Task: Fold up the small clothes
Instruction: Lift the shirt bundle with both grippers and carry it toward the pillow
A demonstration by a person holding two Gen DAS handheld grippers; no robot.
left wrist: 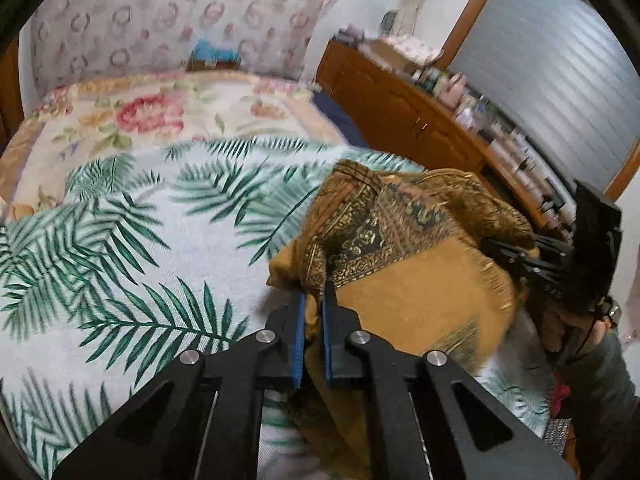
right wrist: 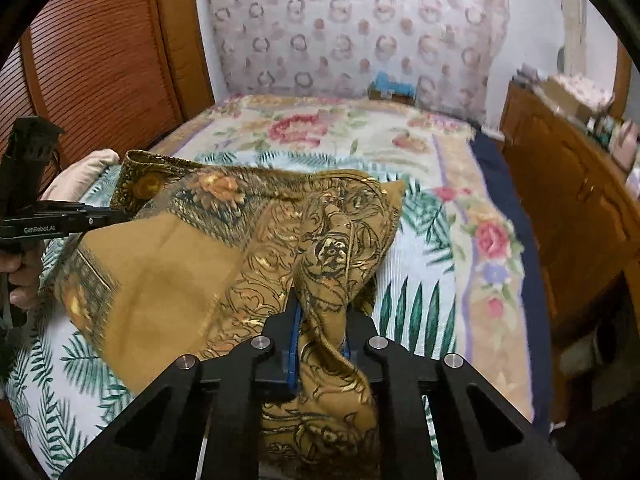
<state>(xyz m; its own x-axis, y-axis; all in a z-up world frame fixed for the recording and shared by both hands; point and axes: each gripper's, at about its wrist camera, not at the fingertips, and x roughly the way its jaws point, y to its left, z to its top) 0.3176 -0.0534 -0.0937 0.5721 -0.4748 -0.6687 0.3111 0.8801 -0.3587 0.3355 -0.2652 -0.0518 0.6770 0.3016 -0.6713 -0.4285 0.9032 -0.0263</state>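
A mustard-gold patterned cloth [left wrist: 420, 284] with dark ornate borders hangs stretched between my two grippers above the bed. My left gripper [left wrist: 314, 300] is shut on one corner of it; the fabric runs down between the blue pads. In the right wrist view the same cloth [right wrist: 168, 280] spreads to the left, and my right gripper [right wrist: 320, 312] is shut on a bunched corner. The right gripper also shows in the left wrist view [left wrist: 520, 256] at the cloth's far edge, and the left gripper shows in the right wrist view [right wrist: 116, 214].
A palm-leaf sheet [left wrist: 132, 240] covers the bed over a floral blanket [right wrist: 312, 128]. A wooden dresser [left wrist: 420, 120] with bottles stands along the right. A wooden wardrobe [right wrist: 100, 60] is at the left. A patterned headboard cover [right wrist: 352, 32] is behind.
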